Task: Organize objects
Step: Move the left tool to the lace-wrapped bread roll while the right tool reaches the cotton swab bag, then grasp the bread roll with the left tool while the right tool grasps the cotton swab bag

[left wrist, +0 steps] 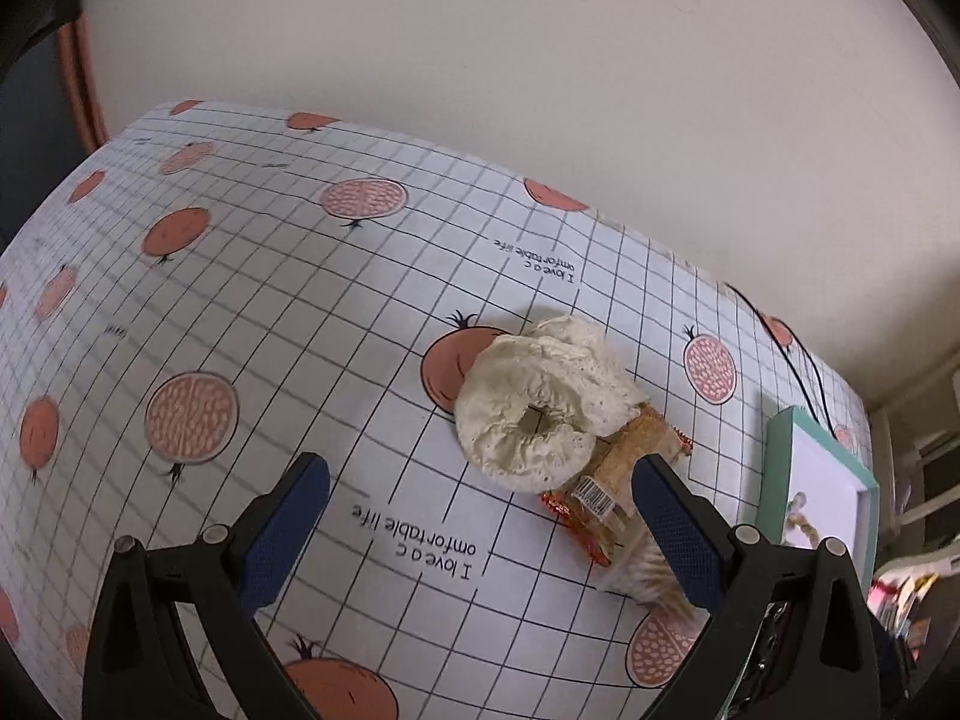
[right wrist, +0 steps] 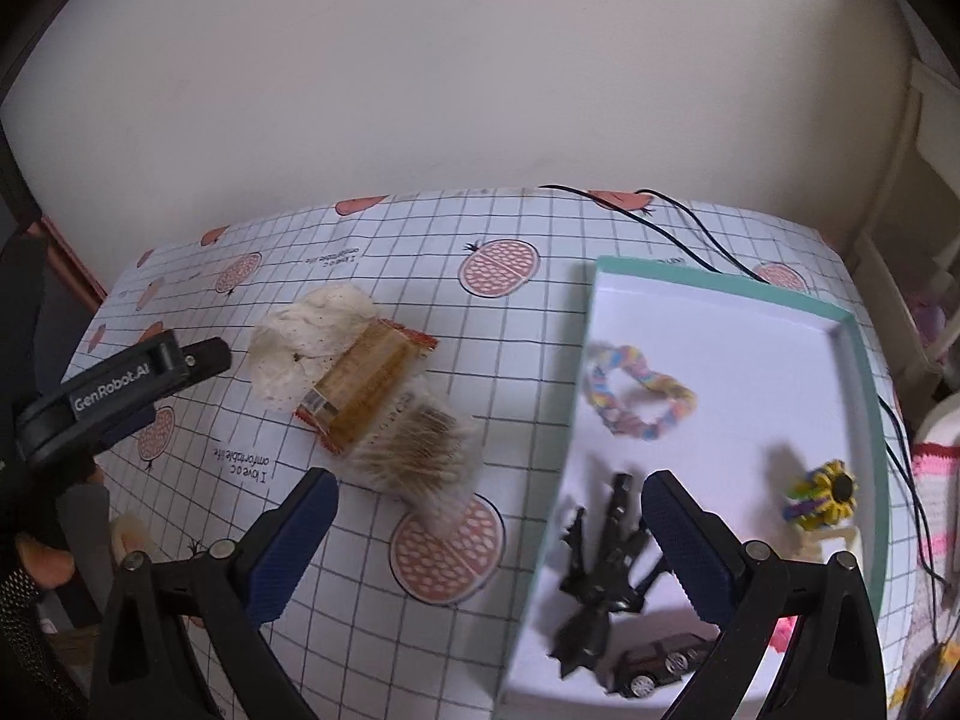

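Centrally, three loose items form a touching cluster on the gridded tablecloth (right wrist: 372,228): a cream lace scrunchie (right wrist: 300,342) at ten o'clock of the group, an orange-edged snack packet (right wrist: 366,390) overlapping it, and a clear bundle of cotton swabs (right wrist: 420,456) at five o'clock. In the left wrist view the same scrunchie (left wrist: 528,414) lies partly over the packet (left wrist: 606,480), with the swabs (left wrist: 636,576) nearest the camera.

Step in hand, by judgement: selecting the next item for transfer, since the cluster is not yet in the box. The left gripper (left wrist: 480,510) hovers over the cluster with its blue fingers (left wrist: 288,528) spread wide and empty; its right finger lies in front of the packet and swabs, contact uncertain. The right gripper (right wrist: 489,528) is likewise spread and empty, straddling the box's near wall.

The next move probably calls for closing on one item without dragging its neighbours, then carrying it toward three o'clock.

Container: a teal-rimmed white box (right wrist: 864,396) at three o'clock of the cluster. It holds a pastel braided loop (right wrist: 636,396), a black jointed toy (right wrist: 600,576), a small dark toy car (right wrist: 660,660) and a yellow-and-black ornament (right wrist: 825,492). A black cable (right wrist: 690,228) runs behind the box at twelve o'clock.
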`<move>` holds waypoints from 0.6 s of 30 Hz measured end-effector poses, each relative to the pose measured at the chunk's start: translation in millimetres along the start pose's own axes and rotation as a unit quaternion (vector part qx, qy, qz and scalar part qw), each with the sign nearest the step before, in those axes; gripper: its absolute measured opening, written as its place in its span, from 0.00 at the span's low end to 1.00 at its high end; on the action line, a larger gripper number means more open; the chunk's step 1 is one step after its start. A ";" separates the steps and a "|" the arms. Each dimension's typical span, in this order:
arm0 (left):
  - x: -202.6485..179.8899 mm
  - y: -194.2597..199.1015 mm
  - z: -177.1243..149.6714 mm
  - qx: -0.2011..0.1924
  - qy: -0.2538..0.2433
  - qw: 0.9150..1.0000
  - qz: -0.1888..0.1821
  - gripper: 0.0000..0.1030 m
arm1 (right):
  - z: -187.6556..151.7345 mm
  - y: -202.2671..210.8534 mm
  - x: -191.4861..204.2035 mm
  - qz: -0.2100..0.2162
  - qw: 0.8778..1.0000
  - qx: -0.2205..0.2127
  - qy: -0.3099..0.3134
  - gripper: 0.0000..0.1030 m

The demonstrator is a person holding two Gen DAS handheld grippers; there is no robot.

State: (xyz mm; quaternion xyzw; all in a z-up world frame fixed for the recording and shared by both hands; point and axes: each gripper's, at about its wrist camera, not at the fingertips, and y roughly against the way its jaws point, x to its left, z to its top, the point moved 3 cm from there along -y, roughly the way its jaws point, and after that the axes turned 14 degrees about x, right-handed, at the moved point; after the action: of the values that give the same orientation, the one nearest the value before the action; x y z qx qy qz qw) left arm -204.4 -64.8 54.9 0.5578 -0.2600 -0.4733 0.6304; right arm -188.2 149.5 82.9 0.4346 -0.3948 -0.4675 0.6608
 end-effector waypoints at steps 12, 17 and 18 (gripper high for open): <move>-3.2 -33.6 31.3 0.039 -0.014 0.999 -0.023 0.98 | 15.0 -41.4 22.4 0.004 0.999 0.036 0.020 0.99; -12.0 -44.9 41.6 0.049 -0.033 0.998 -0.032 0.98 | 15.5 -56.3 28.0 0.006 0.999 0.048 0.024 0.99; -13.8 -47.7 43.5 0.050 -0.037 0.998 -0.027 0.98 | 15.8 -58.6 28.2 0.008 0.998 0.051 0.023 0.99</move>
State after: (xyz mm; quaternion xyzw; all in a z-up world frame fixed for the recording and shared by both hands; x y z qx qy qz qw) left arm -262.0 -69.2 22.9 0.5774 -0.2913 -0.4964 0.5791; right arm -211.8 108.2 35.7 0.4749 -0.4063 -0.4313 0.6507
